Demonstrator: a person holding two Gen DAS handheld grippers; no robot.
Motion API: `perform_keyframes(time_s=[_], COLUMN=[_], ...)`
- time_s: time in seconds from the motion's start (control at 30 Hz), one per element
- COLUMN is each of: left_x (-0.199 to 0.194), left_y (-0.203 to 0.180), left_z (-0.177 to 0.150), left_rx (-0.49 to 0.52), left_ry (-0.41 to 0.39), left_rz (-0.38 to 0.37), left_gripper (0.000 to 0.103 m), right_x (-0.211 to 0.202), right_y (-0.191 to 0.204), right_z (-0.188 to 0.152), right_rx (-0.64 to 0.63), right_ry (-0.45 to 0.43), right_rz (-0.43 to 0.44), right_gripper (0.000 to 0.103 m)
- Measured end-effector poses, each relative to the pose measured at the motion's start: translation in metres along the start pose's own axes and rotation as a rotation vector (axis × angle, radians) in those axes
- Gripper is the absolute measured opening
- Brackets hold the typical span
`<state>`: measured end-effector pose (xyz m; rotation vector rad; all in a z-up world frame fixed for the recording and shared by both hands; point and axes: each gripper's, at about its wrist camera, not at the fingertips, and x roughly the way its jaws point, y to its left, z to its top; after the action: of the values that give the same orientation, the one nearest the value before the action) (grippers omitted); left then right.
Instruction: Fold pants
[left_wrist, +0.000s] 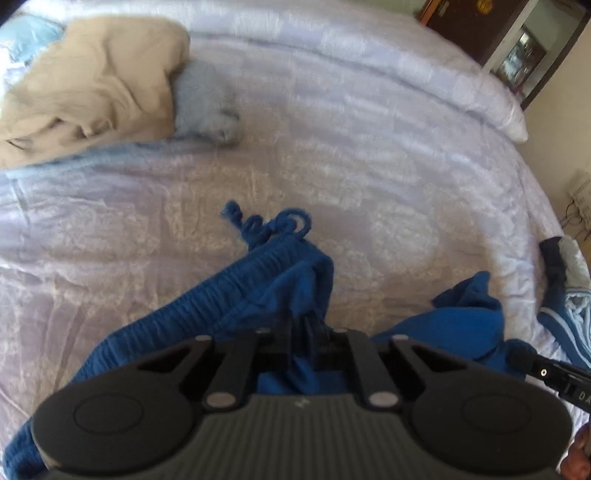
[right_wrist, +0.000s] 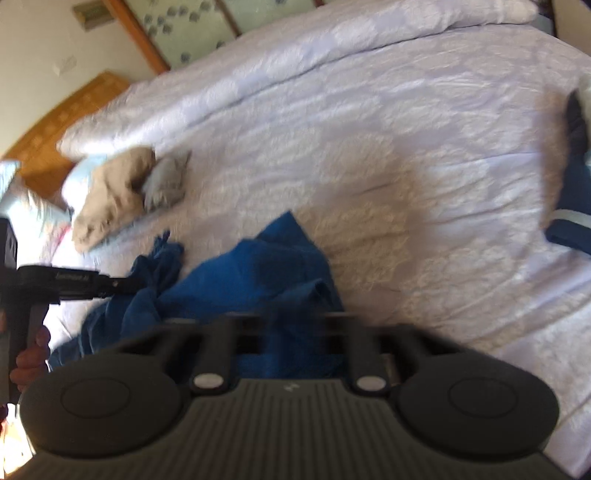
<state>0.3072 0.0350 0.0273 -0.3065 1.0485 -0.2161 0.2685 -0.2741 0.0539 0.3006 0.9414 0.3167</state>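
A bed (left_wrist: 369, 122) covered in a pale lilac patterned quilt fills both views, with a folded ridge of the quilt (right_wrist: 332, 48) running along its far side. On the near part of the bed lie the blue pants (left_wrist: 280, 280), bunched and partly lifted, their gathered elastic waistband (left_wrist: 207, 295) running down to the left and a curly blue drawstring (left_wrist: 269, 221) resting on the quilt just beyond it. Well apart from them, toward the far left corner, a crumpled tan garment (left_wrist: 92, 85) lies touching a small grey-blue cloth (left_wrist: 207, 103). At the right edge a dark blue garment with pale stripes (left_wrist: 565, 321) lies on the bed. The left claw (left_wrist: 306, 332) is pinched narrow on a fold of the pants at the waistband end. The right claw (right_wrist: 291, 325) is blurred in its own view; blue cloth passes between its fingers, so it seems closed on the pants, though the fingertips are not clearly seen. From the right wrist view, the left claw's body (right_wrist: 74, 284) reaches into the pants (right_wrist: 258, 273) from the left.
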Motion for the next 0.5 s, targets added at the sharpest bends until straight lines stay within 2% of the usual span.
perform_keyframes(time_s=[0.07,0.13,0.23,0.37,0.5], left_x=[-0.033,-0.077,-0.143,-0.205,-0.232], left_y=[0.001,0.008,0.022,0.035,0.044], left_z=[-0.006,-0.018,-0.054,-0.128,-0.202], left_rx=[0.001,-0.019,-0.045,-0.039,-0.042], left_ry=[-0.078,-0.160,-0.244,-0.279,-0.241], left_rz=[-0.023,-0.091,-0.172,-0.202,-0.194], left_gripper=[0.006,0.006,0.006,0.006,0.006], right_x=[-0.010,-0.035,-0.082,-0.145,-0.188], right_y=[0.010,0.020,0.033,0.041,0.039], right_z=[0.000,0.000,-0.009,-0.050,-0.106], right_rx=[-0.052,-0.097,-0.119,-0.114,-0.073], right_ry=[-0.045,-0.110,-0.190,-0.237,-0.213], right_rz=[-0.001,0.014,0.074,0.148,0.159], right_gripper=[0.007,0.007,0.007,0.007,0.007])
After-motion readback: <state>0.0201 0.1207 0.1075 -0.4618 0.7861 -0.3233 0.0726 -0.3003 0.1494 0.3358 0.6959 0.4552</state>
